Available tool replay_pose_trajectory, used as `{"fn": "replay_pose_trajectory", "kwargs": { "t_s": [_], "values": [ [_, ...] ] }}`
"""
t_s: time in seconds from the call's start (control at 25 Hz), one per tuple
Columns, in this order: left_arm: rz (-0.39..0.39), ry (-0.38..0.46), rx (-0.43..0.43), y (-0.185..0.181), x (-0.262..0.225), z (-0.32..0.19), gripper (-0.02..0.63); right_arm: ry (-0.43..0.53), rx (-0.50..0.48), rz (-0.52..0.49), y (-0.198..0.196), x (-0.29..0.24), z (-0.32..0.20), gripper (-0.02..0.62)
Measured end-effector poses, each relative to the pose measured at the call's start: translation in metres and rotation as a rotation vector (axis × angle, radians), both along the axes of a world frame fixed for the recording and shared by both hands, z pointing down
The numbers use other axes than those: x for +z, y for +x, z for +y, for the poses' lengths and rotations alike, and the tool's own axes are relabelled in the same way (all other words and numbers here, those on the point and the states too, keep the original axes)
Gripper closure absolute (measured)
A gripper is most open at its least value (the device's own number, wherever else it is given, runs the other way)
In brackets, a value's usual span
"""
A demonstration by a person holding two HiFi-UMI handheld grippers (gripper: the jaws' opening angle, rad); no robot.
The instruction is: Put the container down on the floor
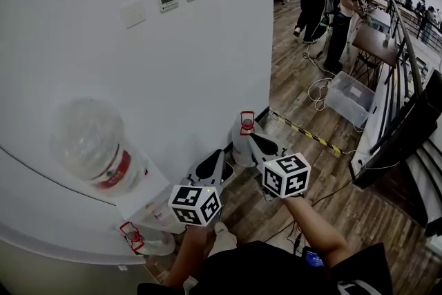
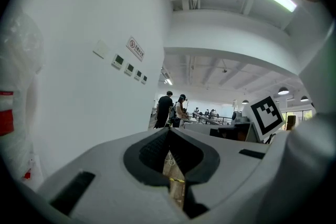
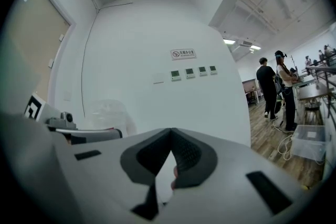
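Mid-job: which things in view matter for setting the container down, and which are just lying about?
Job: white jug with red cap, probably the container; wooden floor; left tool; right tool.
Lying about: water-cooler bottle; clear jug below it; clear storage bin; cables; striped floor tape.

White wall (image 1: 90, 45) blocks the left, water jug (image 1: 93, 141) bulging out beside it; wood floor (image 1: 293, 90) opens rightward, with striped tape (image 1: 307, 131), loose cable (image 1: 318, 92) and plastic bin (image 1: 351, 99) beyond.
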State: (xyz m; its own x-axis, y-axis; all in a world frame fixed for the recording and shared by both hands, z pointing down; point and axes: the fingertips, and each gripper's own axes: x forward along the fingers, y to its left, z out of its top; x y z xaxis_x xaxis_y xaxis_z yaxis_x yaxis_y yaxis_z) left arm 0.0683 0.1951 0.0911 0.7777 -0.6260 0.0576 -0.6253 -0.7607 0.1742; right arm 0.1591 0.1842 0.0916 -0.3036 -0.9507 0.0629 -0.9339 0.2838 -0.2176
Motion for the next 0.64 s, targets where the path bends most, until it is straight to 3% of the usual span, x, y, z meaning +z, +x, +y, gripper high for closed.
{"fn": "replay_pose_trajectory", "kwargs": {
  "t_s": [0.44,0.64],
  "values": [
    [-0.064,0.083,-0.038,0.0080,-0.0058,-0.0036,0.589,0.010,-0.009,-0.005,-0.0028,0.0005,-0.0007,0.566],
    [-0.059,0.086,-0.036,0.0076,-0.0074,-0.0039,0.589,0.013,-0.018,-0.001,-0.0081,0.0001,-0.0011,0.566]
  ]
}}
